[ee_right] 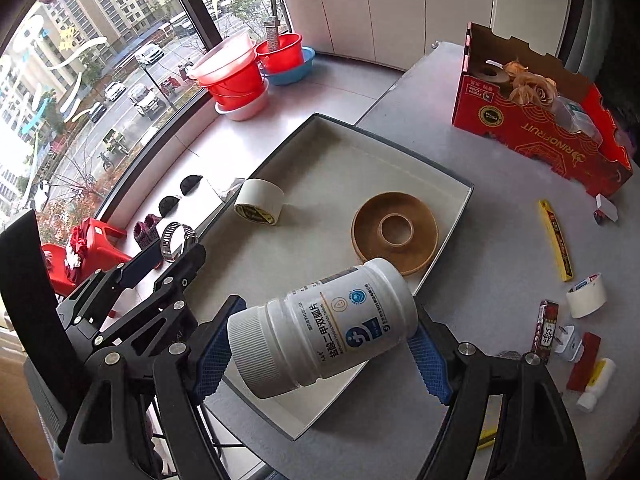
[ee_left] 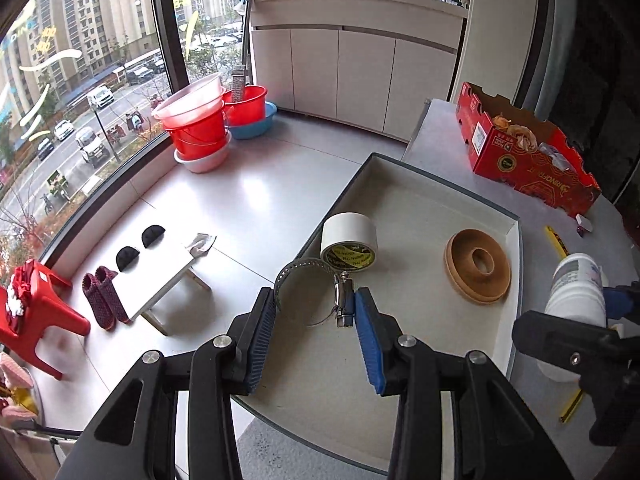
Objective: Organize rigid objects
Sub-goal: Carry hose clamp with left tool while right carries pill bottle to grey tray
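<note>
We see a grey counter (ee_right: pixel 472 168) beside a window, carrying a shallow white tray (ee_right: pixel 452 216) with bare floor. Our left gripper (ee_left: pixel 316 320) has jaws clenched on a metal hose clamp (ee_left: pixel 308 280), seemingly over the tray's left edge; our right gripper (ee_right: pixel 320 344) grasps a white pill bottle (ee_right: pixel 324 332) above the tray's near rim.

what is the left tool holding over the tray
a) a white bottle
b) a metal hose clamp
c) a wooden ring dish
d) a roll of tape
b: the left tool has its pads closed on the metal hose clamp, while the tape roll lies in the tray.
</note>
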